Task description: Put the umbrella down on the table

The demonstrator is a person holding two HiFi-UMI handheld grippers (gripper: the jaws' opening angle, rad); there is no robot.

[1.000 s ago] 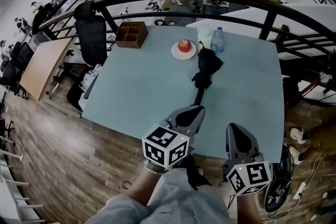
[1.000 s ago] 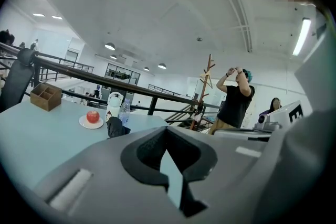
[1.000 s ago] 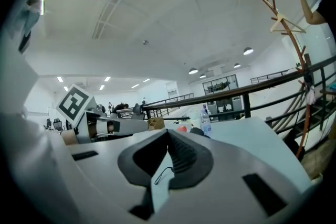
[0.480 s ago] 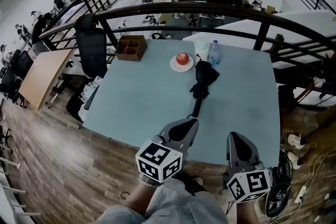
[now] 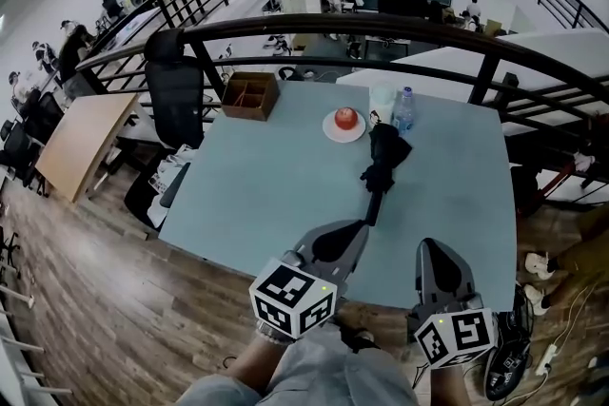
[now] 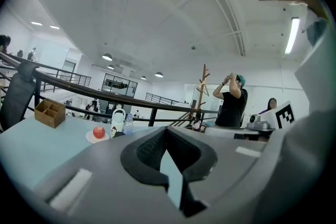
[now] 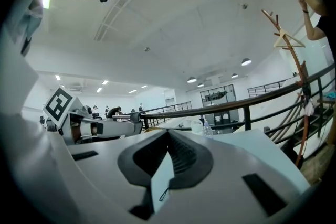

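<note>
Umbrella (image 5: 383, 162) was flat on the worktop (image 5: 266, 176)
Ran near-to-far, handle just beyond left claw (image 5: 344, 231); right claw (image 5: 434, 249) further right, both closed, empty.

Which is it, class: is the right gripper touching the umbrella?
Apart. The head view shows bare table between the right gripper and the umbrella.
</note>
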